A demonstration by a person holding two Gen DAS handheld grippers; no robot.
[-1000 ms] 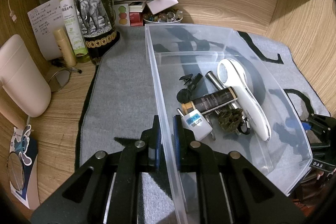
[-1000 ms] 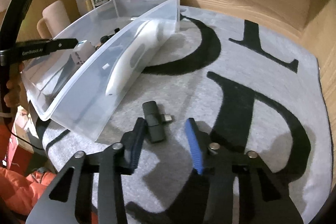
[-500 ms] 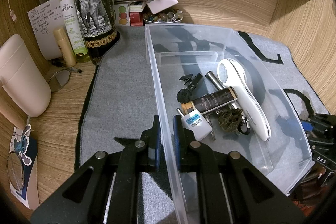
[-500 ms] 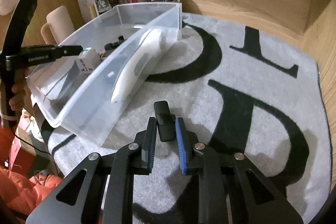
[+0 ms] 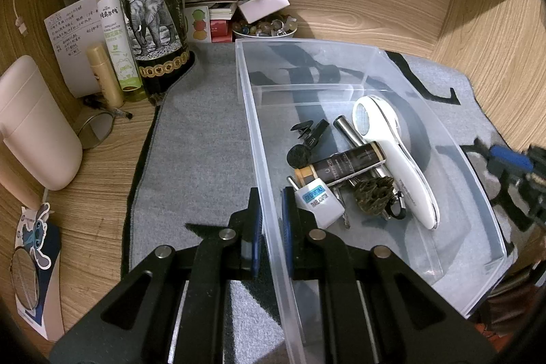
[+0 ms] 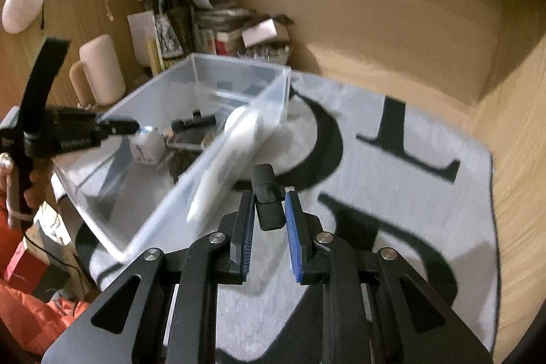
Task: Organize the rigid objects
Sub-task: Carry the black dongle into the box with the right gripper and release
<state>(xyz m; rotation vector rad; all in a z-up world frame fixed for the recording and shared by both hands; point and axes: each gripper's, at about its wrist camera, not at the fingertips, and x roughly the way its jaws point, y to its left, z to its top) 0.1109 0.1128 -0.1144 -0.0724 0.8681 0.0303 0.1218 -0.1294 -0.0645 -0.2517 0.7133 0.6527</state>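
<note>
Since a second ago your right hand-held gripper (image 6: pixel 269 220) has closed on the small black adapter (image 6: pixel 268 200) that lay on the mat and lifted it clear; the jaws were wide then and have just clamped in, pads pressing its two sides. It now hangs above the grey mat (image 6: pixel 392 193), just beside the near wall of the clear plastic bin (image 5: pixel 392 63).

The adapter looks light, stiff and smooth-cased, so a side grip low on its body, as you have it, should hold; I'd judge it could pivot if you swing quickly, since most of its length sticks out past the pads.

Your left hand-held gripper (image 5: pixel 271 227) has not shifted: it is clenched on the bin's long wall, one pad inside and one outside. Inside lie a white handheld device (image 5: pixel 396 159), a dark tube (image 5: pixel 344 162), a white travel plug (image 5: pixel 319 202) and other small things, leaving bare floor toward the near end.

The mat covers a wooden table (image 5: pixel 102 193) set in a wood-panelled alcove; a wine bottle (image 5: pixel 150 23), spray bottle (image 5: pixel 114 33) and papers crowd the back corner.
</note>
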